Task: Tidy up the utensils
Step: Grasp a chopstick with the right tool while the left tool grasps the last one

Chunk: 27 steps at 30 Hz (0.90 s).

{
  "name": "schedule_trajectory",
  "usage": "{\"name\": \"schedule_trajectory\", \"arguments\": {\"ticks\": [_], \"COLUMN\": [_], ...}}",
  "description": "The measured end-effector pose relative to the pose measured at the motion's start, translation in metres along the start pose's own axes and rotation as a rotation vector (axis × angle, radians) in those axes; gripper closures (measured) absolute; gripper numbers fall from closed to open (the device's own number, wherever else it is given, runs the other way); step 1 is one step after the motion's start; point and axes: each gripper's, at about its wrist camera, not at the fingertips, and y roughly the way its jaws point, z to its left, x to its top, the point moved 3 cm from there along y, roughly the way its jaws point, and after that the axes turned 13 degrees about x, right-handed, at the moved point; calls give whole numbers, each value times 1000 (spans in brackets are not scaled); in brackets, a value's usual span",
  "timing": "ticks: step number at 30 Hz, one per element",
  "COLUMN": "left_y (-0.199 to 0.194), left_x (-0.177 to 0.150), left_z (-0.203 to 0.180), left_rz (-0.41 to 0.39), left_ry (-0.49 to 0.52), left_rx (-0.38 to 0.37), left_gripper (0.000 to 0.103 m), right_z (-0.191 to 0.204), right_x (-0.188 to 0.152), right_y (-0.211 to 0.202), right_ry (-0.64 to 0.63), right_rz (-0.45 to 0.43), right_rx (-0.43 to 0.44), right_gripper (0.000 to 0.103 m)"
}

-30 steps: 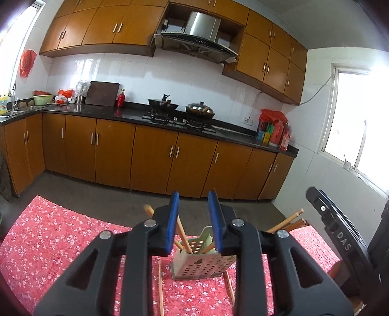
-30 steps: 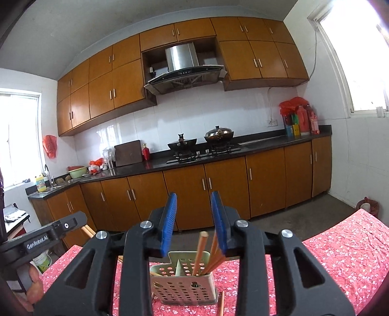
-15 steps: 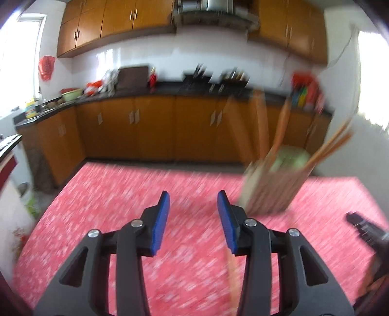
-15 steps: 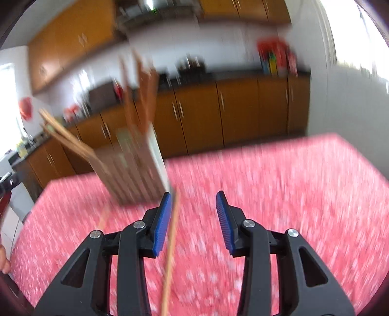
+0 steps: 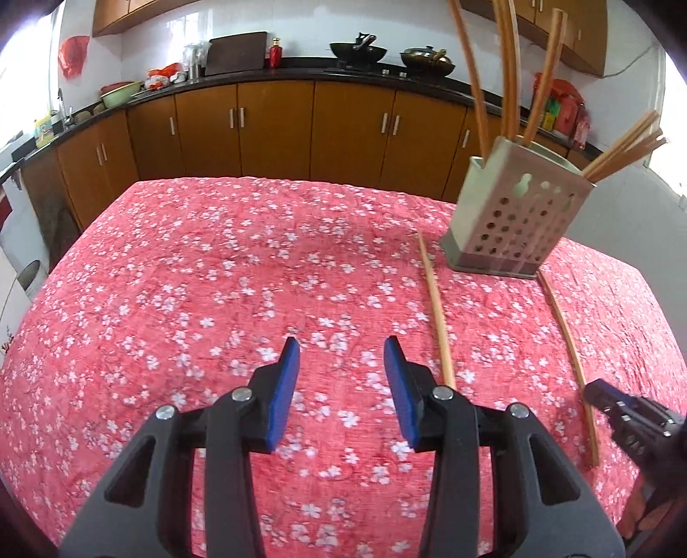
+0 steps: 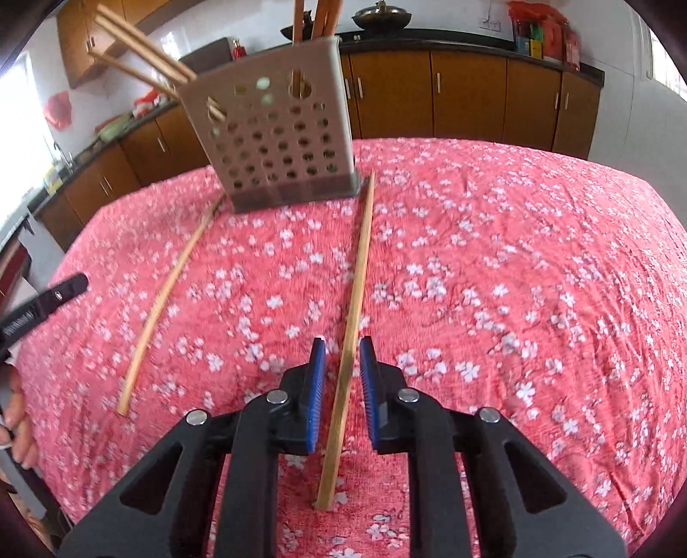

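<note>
You're facing a kitchen: brown cabinets (image 5: pixel 275 124) run under a dark counter (image 5: pixel 300 71), with white tiled wall (image 5: pixel 171 30) behind. A wok (image 5: pixel 358 50) and a lidded pot (image 5: pixel 427 58) sit on the stove. A cutting board (image 5: pixel 236 52) leans on the tiles beside a red bottle (image 5: pixel 276 56). Your table wears a red floral cloth (image 5: pixel 214 279). Daylight glares from a window (image 6: pixel 21 124) near the sink side.

Two loose chopsticks (image 6: pixel 354 274) (image 6: pixel 165 296), one holder (image 6: pixel 275 141), perhaps six inside.
</note>
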Motion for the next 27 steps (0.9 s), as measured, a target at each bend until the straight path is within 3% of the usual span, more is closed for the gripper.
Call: {"name": "schedule_trajectory", "arguments": {"ticks": [2, 5, 18, 24, 27], "left_y": [0, 2, 7, 28, 33], "left_x": [0, -2, -12, -26, -27], "left_z": [-4, -15, -65, -82, -80], "left_rz": [2, 12, 39, 84, 55], "left_ry": [6, 17, 119, 182, 194], "left_rx": [-17, -33, -94, -35, 0], "left_gripper": [62, 62, 62, 80, 88], "right_z": [1, 0, -56, -53, -47], "right_x": [-5, -6, 10, 7, 3], "right_y": [3, 4, -12, -15, -15], "right_ry": [-5, -21, 140, 125, 114], "right_rz": [4, -8, -70, -73, -70], "right_rx": [-12, -40, -112, -109, -107], "right_gripper": [86, 94, 95, 95, 95]}}
